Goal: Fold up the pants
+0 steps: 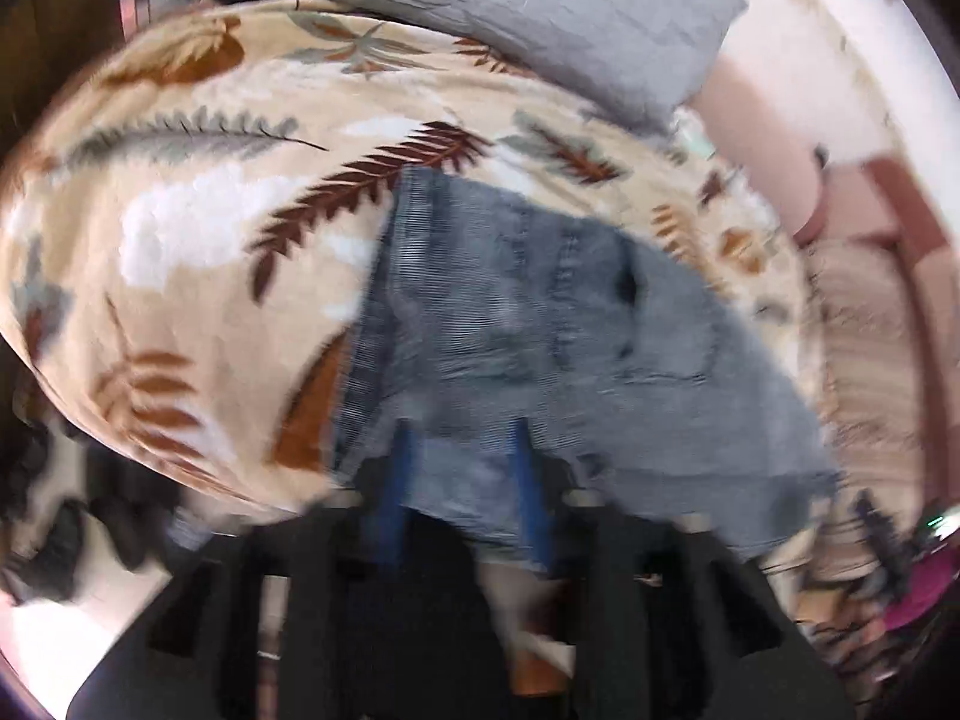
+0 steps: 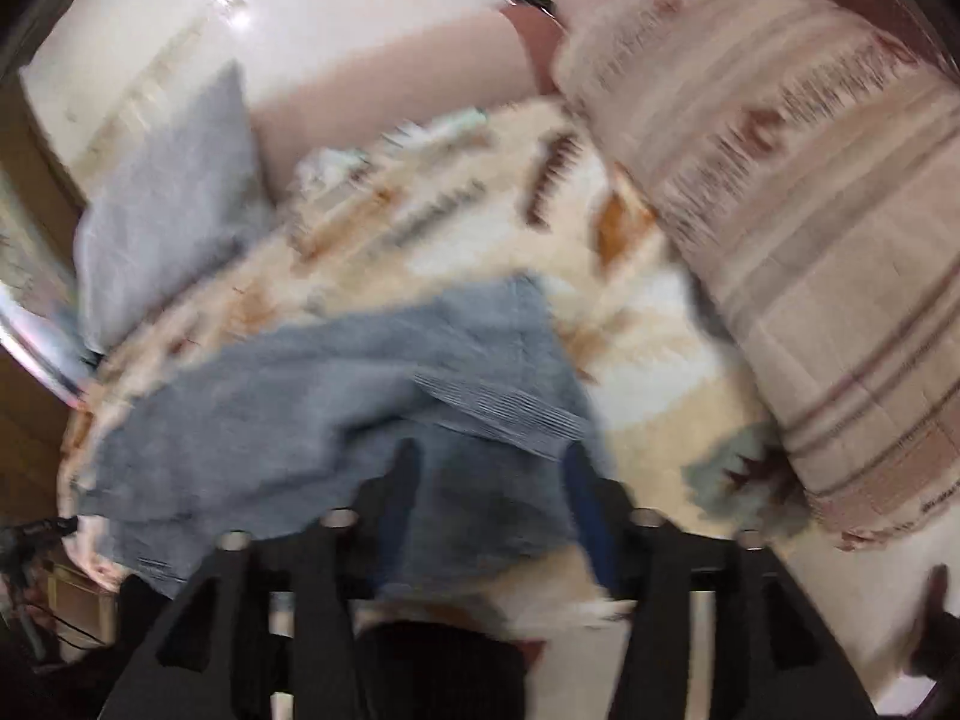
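Just ahead of both grippers, w/ fingers apart and clamping nothing, pants (image 1: pixel 540 324) are lying folded on blanket (image 1: pixel 198 228), left gripper (image 1: pixel 462 456) and right gripper (image 2: pixel 492 480) hovering over near edge.

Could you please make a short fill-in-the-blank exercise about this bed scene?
1. The jeans lie on a blanket printed with ____.
2. The pillow behind the blanket is ____ in colour.
3. The jaws of the left hand-held gripper stand ____.
4. The jeans are made of ____ fabric.

Missing words: leaves; grey; open; denim
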